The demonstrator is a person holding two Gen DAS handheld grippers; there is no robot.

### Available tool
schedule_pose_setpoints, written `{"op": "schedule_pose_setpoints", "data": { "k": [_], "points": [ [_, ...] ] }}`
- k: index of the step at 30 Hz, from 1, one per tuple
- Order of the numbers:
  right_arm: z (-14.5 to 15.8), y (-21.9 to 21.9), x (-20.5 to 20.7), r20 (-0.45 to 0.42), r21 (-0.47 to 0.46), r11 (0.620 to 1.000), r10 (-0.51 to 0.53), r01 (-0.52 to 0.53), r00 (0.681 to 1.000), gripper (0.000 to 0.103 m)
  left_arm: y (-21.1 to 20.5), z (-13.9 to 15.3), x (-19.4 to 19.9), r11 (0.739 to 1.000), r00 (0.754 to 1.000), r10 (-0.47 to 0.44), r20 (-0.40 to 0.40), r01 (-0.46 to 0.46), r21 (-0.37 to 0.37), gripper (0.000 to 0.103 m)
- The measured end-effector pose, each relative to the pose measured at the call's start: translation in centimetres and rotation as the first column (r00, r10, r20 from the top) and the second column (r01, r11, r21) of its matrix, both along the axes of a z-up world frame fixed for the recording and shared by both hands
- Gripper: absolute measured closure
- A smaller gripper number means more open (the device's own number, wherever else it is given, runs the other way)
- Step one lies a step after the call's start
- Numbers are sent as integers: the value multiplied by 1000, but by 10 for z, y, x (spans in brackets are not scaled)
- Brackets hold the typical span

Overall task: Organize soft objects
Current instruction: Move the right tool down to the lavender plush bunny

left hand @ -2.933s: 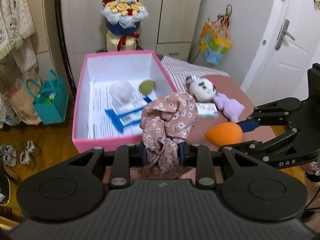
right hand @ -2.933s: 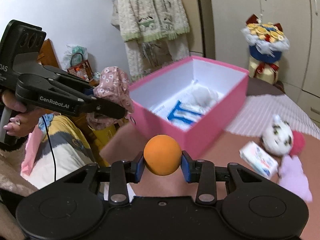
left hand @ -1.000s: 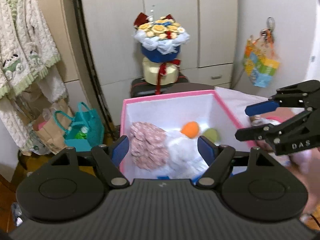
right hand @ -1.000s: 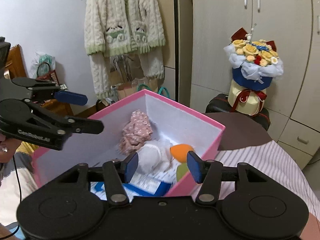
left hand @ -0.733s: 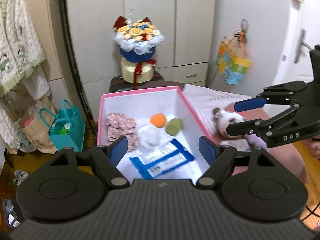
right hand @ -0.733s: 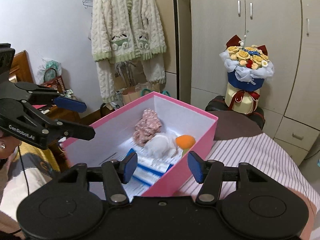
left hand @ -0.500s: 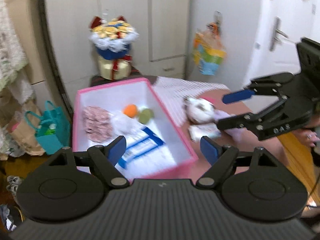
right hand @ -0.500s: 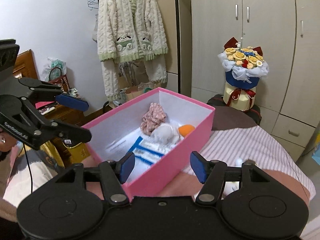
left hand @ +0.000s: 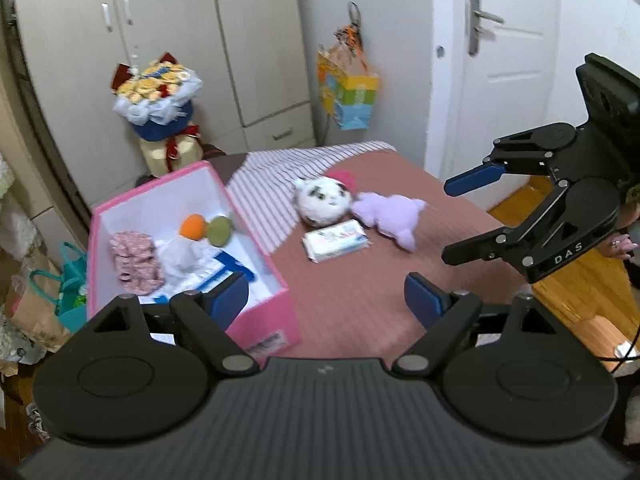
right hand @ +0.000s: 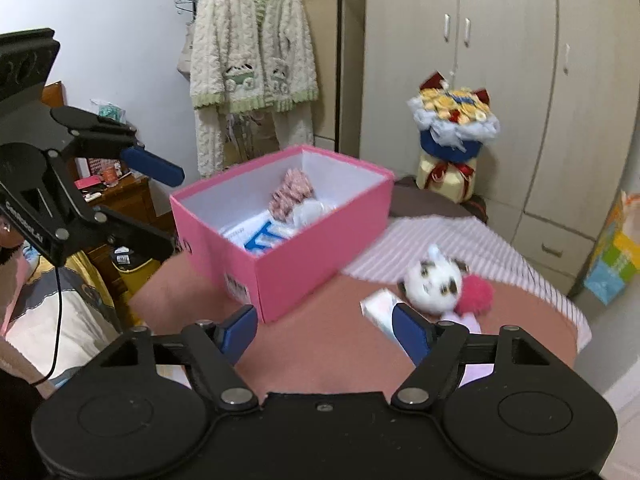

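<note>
A pink box stands on the brown bed cover; inside lie a floral cloth, an orange ball, a green ball and a white soft thing. To its right on the cover lie a white cat plush, a purple plush and a tissue pack. My left gripper hovers near the box's front corner, jaws opening, nothing between them. My right gripper hangs above the bare cover, jaws opening and empty.
A flower bouquet stands behind the box by the wardrobe. A colourful bag hangs near the white door. Bags sit on the floor left of the bed. A knitted cardigan hangs on the wall.
Both grippers have pulled back from the box and swung right toward the plush toys, jaws spreading wider. The floral cloth and orange ball, held earlier, now lie in the box.
</note>
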State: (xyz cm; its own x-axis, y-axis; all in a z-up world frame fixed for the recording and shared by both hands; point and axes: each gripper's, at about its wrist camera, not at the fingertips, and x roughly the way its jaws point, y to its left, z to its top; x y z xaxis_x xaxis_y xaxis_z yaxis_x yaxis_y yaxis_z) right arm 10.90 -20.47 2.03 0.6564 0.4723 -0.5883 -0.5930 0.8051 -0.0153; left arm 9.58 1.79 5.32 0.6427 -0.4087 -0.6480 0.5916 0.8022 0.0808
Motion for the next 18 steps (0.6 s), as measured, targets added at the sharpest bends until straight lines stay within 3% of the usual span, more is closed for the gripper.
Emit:
{"op": "schedule_pose_setpoints", "data": {
  "k": [6,11,18],
  "points": [
    [-23,-24,-13,30,-44,997,-61,62,998,17,-33,-12,5,998,997,-61,-39,62,10,16],
    [-45,-37,-15,26,-94,994,-61,63,998,17,-57,-30,16,998,995,-61,-83,61,-6,15],
    [-65,-58,-4,21,-36,997,-74,74,997,16,-78,-50,34,995,991,-81,-108,74,-70,15]
  ]
}}
